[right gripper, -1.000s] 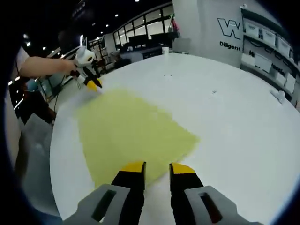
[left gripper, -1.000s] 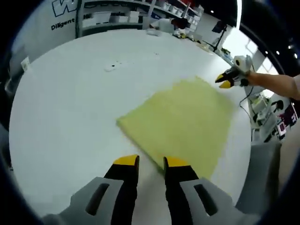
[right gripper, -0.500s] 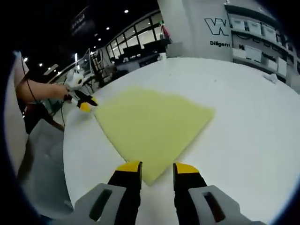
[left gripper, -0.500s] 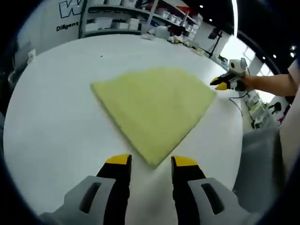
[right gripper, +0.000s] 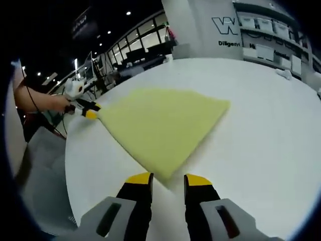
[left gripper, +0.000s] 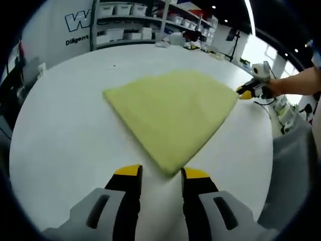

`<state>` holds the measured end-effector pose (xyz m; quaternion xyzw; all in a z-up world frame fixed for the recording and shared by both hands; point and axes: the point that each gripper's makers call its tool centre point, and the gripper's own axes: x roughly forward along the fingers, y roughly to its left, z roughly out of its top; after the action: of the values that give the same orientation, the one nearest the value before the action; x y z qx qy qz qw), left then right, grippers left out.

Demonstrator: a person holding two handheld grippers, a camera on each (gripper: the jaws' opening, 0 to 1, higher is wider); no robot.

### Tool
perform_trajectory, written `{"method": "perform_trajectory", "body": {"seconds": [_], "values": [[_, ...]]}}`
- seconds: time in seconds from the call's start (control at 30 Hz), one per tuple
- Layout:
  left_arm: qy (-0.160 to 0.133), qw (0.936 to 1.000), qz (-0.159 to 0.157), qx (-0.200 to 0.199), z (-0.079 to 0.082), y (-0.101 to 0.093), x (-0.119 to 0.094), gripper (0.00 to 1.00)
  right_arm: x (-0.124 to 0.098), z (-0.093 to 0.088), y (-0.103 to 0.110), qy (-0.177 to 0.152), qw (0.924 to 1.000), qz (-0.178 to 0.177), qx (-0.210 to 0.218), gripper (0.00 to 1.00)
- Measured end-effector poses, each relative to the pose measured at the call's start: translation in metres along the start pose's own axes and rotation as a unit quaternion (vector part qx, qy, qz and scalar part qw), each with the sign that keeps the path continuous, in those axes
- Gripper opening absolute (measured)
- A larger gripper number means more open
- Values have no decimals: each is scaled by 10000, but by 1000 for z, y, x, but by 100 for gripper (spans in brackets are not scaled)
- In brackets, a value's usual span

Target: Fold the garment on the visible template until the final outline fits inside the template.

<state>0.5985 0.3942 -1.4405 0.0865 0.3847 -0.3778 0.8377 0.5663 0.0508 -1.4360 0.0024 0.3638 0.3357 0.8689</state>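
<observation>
nearly hidden, cloth [left gripper: 173, 113] corner between left tongs [left gripper: 159, 174].

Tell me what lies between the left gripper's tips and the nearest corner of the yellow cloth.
Nothing: in the left gripper view, the yellow cloth's corner reaches the left gripper's open tips, on bare white table.

left gripper [left gripper: 159, 173] with two black fingers [left gripper: 127, 201], yellow tips, grey slotted housings at base, right gripper [right gripper: 168, 179] same build, black fingers [right gripper: 138, 206] with yellow tips, grey housings, each seen afar with white body, bare forearm, no sleeve visible
</observation>
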Motion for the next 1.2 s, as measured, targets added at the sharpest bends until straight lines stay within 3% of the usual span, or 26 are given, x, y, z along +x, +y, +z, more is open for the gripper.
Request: {"method": "perform_trajectory", "body": {"seconds": [0.13,0.4,0.63,0.8,0.93,1.0,1.07,1.13,1.2], "values": [[-14,10000,-85,26,1,-4,2,26,3,0,4,-5,10000,83,-25,12],[44,9990,-191,410,-3,-11,1,3,4,-2,7,75,9997,166,-159,0],[2,9988,-224,427,-1,-8,-5,2,-1,-7,9,157,9987,370,-312,0],[170,9978,-189,611,-12,-5,-5,1,-3,-15,6,291,9976,373,-509,0],[154,9979,-130,612,-11,-4,-6,1,-8,-15,6,324,9974,332,-544,0],[185,9984,-74,535,-13,-2,-8,1,-13,-18,3,405,9966,290,-656,0],[264,9991,-51,323,-17,1,-13,3,-24,-24,0,586,9968,315,-432,0],[329,9985,4,431,-20,5,-16,2,-30,-29,-1,683,9957,323,-537,0],[363,9984,168,403,-20,10,-23,4,-35,-20,-9,587,9971,96,-475,0]]}}
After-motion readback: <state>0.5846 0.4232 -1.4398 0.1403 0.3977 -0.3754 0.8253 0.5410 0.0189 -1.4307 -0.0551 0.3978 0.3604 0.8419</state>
